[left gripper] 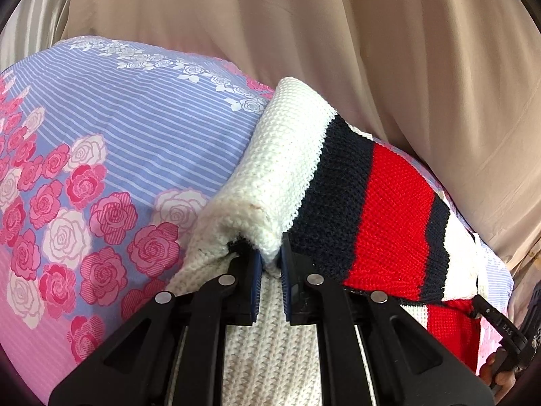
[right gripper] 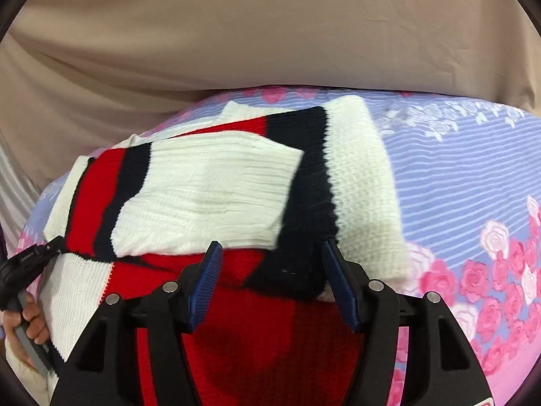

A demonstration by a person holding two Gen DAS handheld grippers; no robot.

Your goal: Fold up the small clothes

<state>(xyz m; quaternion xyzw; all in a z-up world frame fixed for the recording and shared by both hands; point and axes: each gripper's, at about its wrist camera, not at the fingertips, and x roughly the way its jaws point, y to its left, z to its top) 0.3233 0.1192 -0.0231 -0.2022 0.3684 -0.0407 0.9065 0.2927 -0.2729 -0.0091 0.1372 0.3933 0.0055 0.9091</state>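
Observation:
A small knitted sweater in white, navy and red stripes lies on a floral bedsheet. My left gripper is shut on a white fold of the sweater, lifting it into a ridge. In the right wrist view the sweater lies partly folded, a white ribbed panel on top. My right gripper is open, its blue pads either side of the sweater's near red and navy edge, not closed on it. The other gripper shows at the left edge, held by a hand.
The bedsheet is lilac with white stripes and pink roses. A beige draped cloth hangs behind the bed and fills the background. The right gripper's tip and a hand show at the lower right.

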